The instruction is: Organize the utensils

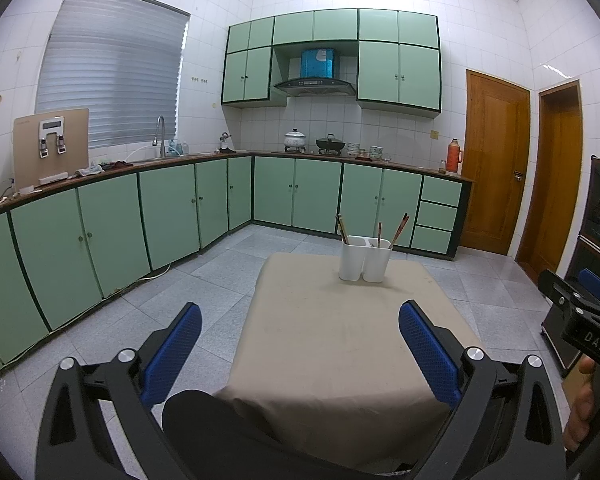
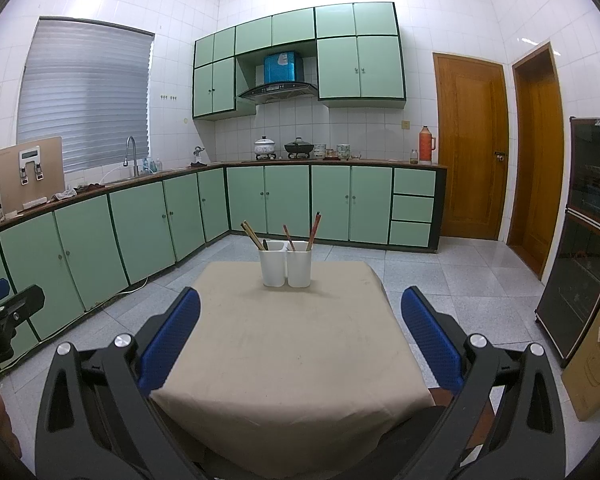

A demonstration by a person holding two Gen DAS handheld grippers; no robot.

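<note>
A small desk draped in a beige cloth stands on the grey tiled floor of a kitchen with pale green cabinets. Toward its far edge sits a white two-compartment holder, upright, with chopsticks leaning out of both compartments (a few in the left one, a few in the right; an exact count is hard to make out). In the left wrist view the same holder stands well beyond the fingertips.

The left tongs are spread wide with nothing between their blue pads, held above the near edge of the desk. The right tongs are likewise wide apart and empty, also over the near side, well short of the holder. Each pair of tongs shows at the edge of the other's view, side by side and apart.
</note>
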